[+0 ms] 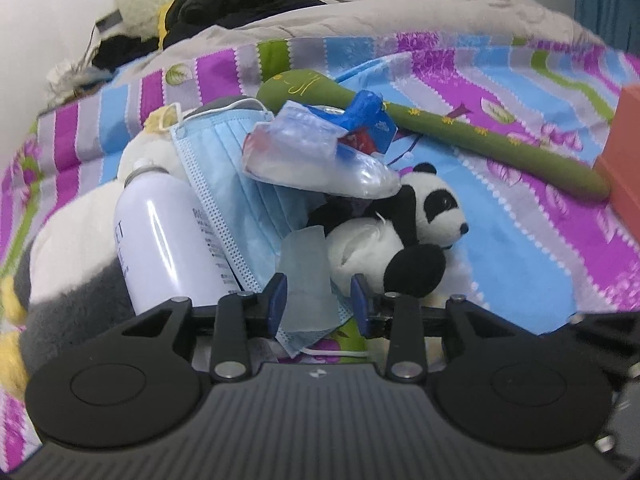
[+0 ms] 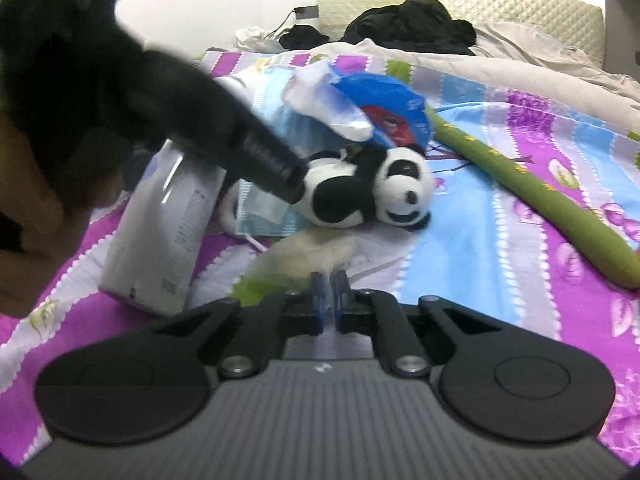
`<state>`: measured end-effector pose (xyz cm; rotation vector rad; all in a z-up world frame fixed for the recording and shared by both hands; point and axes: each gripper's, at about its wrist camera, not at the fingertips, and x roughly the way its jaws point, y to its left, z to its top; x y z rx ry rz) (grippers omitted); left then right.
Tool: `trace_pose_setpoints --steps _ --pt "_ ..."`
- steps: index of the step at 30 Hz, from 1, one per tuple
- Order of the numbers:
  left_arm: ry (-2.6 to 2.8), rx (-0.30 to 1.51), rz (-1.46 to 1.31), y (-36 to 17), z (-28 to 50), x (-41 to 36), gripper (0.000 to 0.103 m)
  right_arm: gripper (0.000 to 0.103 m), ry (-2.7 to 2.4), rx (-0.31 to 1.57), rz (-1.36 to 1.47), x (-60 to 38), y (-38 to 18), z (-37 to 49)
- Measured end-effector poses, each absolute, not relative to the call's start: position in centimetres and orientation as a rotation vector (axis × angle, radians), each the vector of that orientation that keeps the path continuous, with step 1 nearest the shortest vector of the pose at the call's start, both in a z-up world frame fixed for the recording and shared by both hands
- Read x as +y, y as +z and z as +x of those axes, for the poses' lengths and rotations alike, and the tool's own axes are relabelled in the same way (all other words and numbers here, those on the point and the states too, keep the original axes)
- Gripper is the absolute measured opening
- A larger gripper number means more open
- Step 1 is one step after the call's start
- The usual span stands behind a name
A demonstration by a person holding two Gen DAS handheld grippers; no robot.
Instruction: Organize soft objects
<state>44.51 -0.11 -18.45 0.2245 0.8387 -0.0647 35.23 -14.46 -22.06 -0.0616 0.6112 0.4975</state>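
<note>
Nearest, left claw point(image 1: 319, 300) stands partly open around a clear strip point(image 1: 308, 280), pads apart from it. Right claw point(image 2: 329, 304) is pinched shut on a thin clear film point(image 2: 304, 256). Beyond lie mask point(image 1: 236, 184), bottle point(image 1: 168, 240), panda point(image 1: 416, 224), wipes pack point(image 1: 320, 152), then green plush point(image 1: 460, 136), all on the bed point(image 1: 520, 240).

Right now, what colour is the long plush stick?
Green with small yellow marks, clearest in the left wrist view.

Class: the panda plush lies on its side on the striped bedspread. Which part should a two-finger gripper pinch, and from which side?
Probably pinch the panda plush across its head, coming from above. The head lies bare and rounded toward the open bedspread, while the plastic bag and face mask crowd its body.
</note>
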Motion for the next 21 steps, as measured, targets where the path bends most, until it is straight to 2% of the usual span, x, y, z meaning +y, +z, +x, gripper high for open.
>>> trace_pose_setpoints --steps 12,15,17,21 --pt "-0.025 0.851 0.583 -21.6 44.4 -3.7 0.039 0.007 0.439 0.634 -0.057 -16.6 -21.6 34.2" --pt "-0.013 0.839 0.677 -22.6 44.4 -4.3 0.03 0.006 0.428 0.638 -0.049 -17.1 -21.6 34.1" --pt "-0.008 0.82 0.733 -23.1 44.1 -4.7 0.02 0.006 0.424 0.642 -0.043 -17.4 -21.7 33.9" --pt "-0.007 0.782 0.751 -22.9 43.6 -5.1 0.014 0.006 0.422 0.645 -0.043 -17.6 -21.9 33.6"
